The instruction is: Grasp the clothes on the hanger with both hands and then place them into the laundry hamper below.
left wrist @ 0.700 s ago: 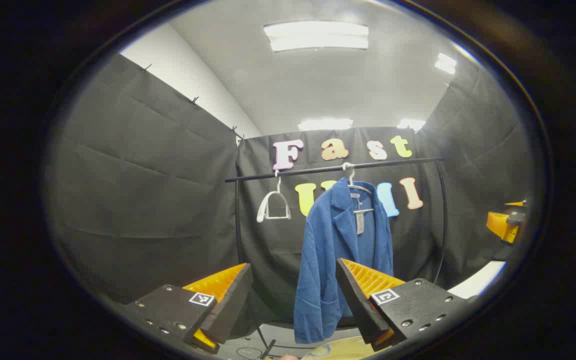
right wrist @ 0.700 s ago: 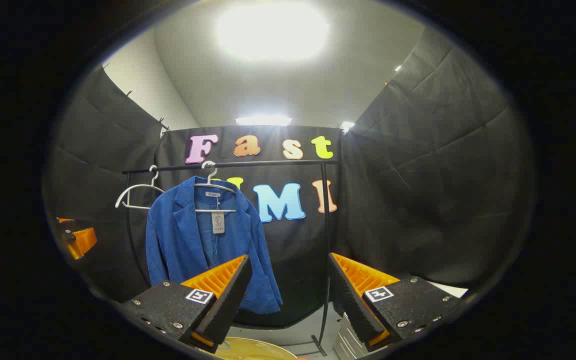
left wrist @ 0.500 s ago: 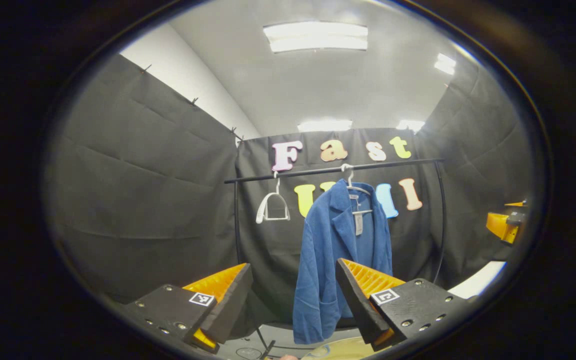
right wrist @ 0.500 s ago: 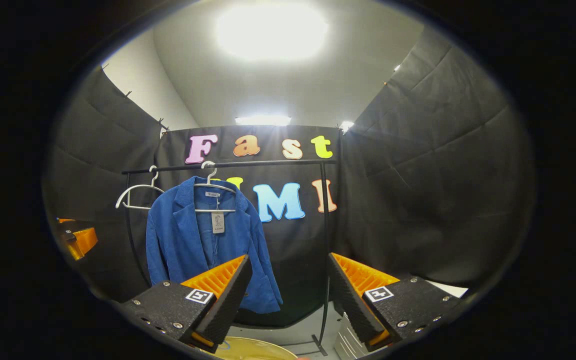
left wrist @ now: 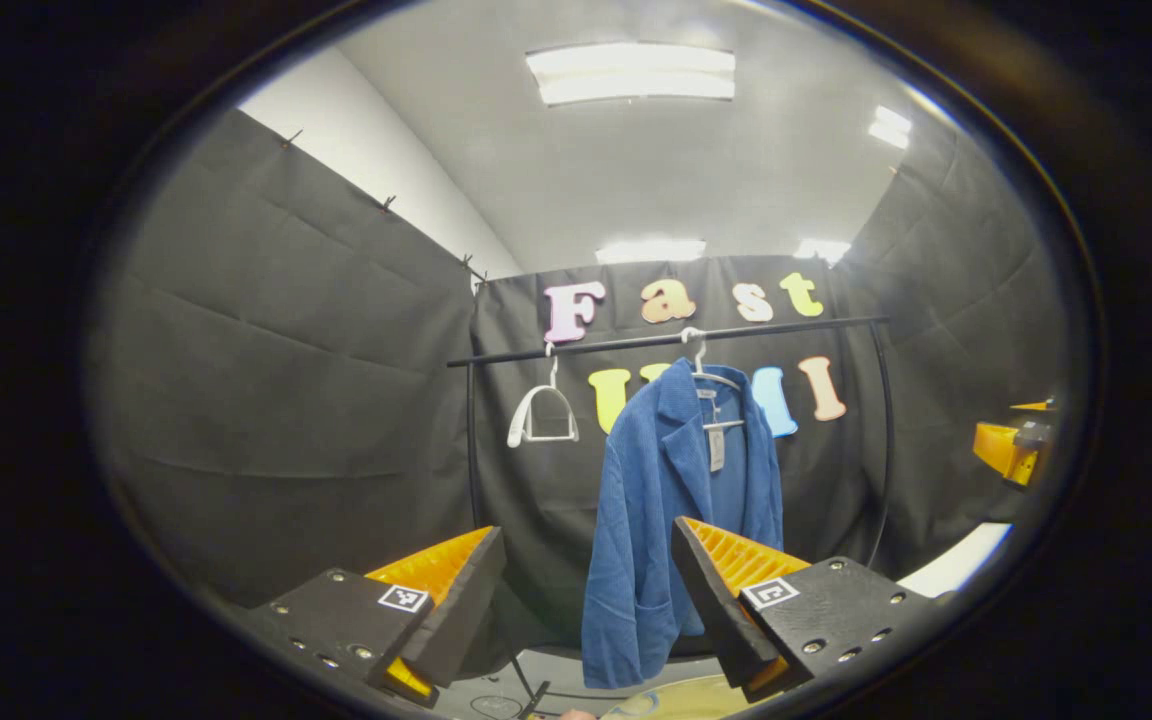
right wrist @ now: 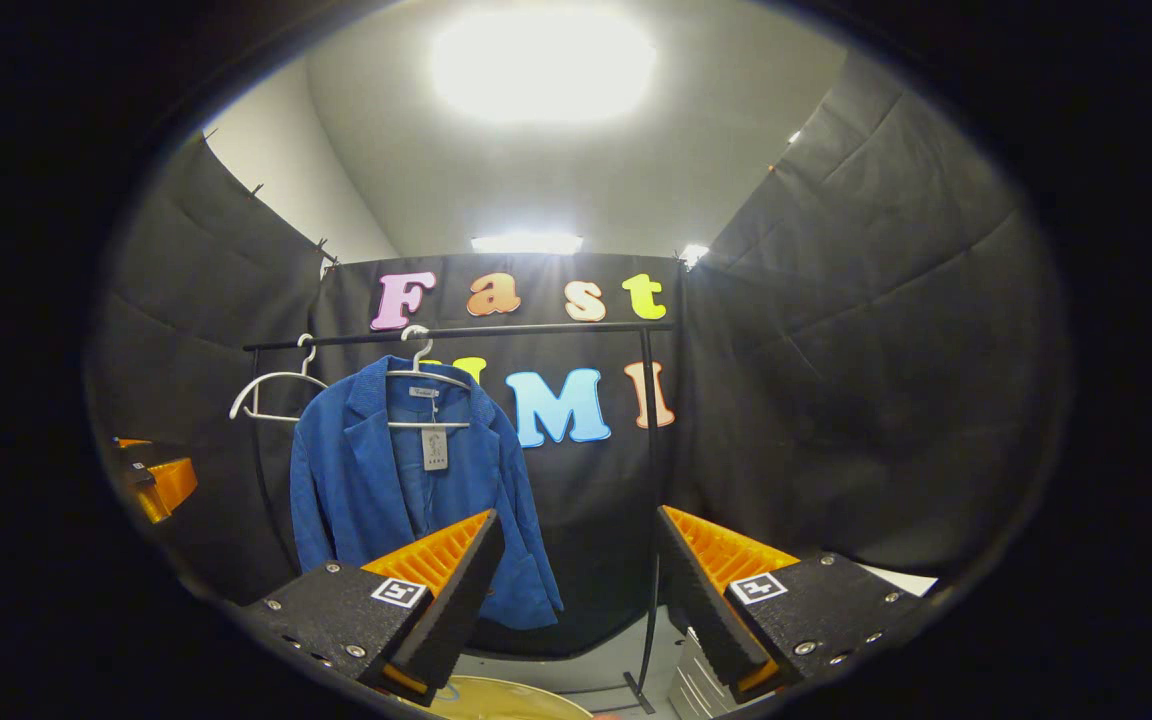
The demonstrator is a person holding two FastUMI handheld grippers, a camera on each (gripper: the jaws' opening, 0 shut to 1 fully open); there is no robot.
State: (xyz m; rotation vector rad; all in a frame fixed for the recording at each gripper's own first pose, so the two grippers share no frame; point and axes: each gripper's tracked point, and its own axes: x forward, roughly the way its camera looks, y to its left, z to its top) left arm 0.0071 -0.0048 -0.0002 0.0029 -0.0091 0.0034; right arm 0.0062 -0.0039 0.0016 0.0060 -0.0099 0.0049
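Observation:
A blue jacket (left wrist: 671, 520) hangs on a white hanger (left wrist: 708, 375) from a black rail (left wrist: 666, 340), well ahead of my left gripper (left wrist: 586, 590), which is open and empty. In the right gripper view the same jacket (right wrist: 366, 490) hangs left of centre on its hanger (right wrist: 424, 372), with a paper tag at the collar. My right gripper (right wrist: 571, 580) is open too, nothing between its fingers. The hamper's tan rim (right wrist: 506, 695) shows at the bottom, below the jacket, and again as the hamper (left wrist: 676, 695) in the left gripper view. The other gripper (left wrist: 1011, 445) shows far right; in the right gripper view the other gripper (right wrist: 161, 480) shows far left.
An empty white hanger (left wrist: 541, 415) hangs on the rail left of the jacket, seen as the empty hanger (right wrist: 271, 395) in the right gripper view. The rack's black upright (right wrist: 648, 500) stands right of the jacket. A grey box (right wrist: 696, 690) sits on the floor by the rack's foot.
Both views have shifted very slightly; the jacket sits a touch lower and larger in the frames. Both grippers stay open and nothing has been taken hold of.

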